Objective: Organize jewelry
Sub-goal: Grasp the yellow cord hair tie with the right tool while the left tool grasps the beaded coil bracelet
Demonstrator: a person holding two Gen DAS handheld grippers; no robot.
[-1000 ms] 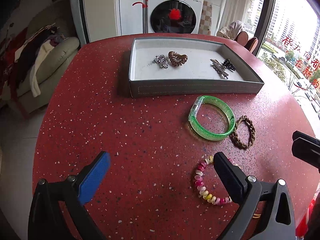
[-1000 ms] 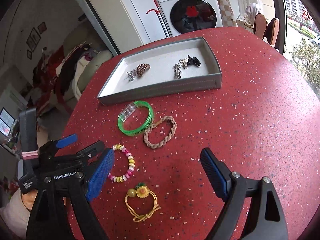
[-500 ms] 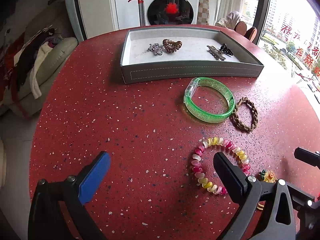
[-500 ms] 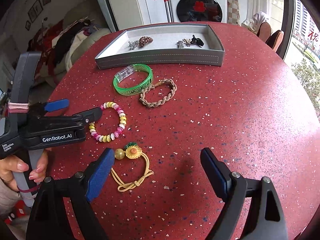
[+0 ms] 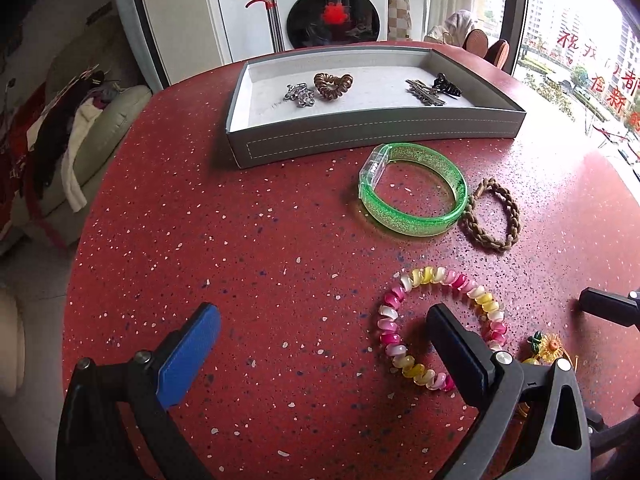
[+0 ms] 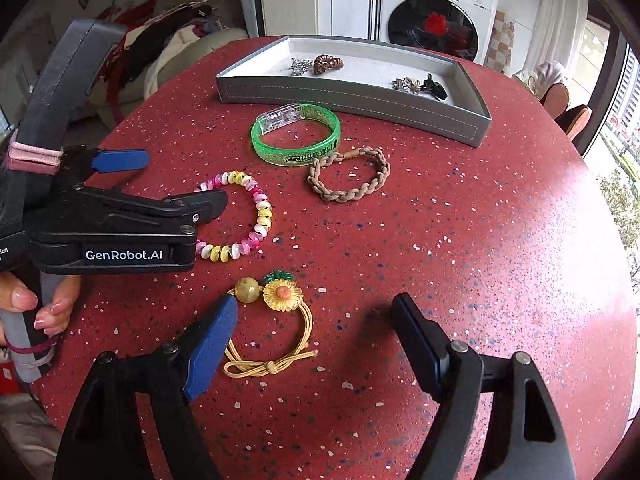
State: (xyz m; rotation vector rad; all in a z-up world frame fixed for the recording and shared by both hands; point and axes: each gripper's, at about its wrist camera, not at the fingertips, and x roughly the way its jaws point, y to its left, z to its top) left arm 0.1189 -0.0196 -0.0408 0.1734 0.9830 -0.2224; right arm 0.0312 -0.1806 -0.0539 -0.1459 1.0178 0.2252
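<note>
Four pieces already lie in the grey rectangular tray (image 6: 472, 130) at upper centre, while four wait on the red speckled table (image 6: 480, 240). In the lower frame, the right hand-held gripper (image 6: 316, 334) is closing around the yellow flower hair tie (image 6: 282, 320), pads not yet touching. The left hand-held gripper (image 5: 320, 338) stands apart beside the pink-and-yellow beaded bracelet (image 5: 440, 320).

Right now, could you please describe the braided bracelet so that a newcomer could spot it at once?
Start at the shallow grey tray at the far side of the round red speckled table. Just in front of it lies a translucent green glitter bangle, and touching that bangle's side is the tan braided rope bracelet. It is the only dull, woven loop there; its neighbours are glossy plastic or beads.
</note>
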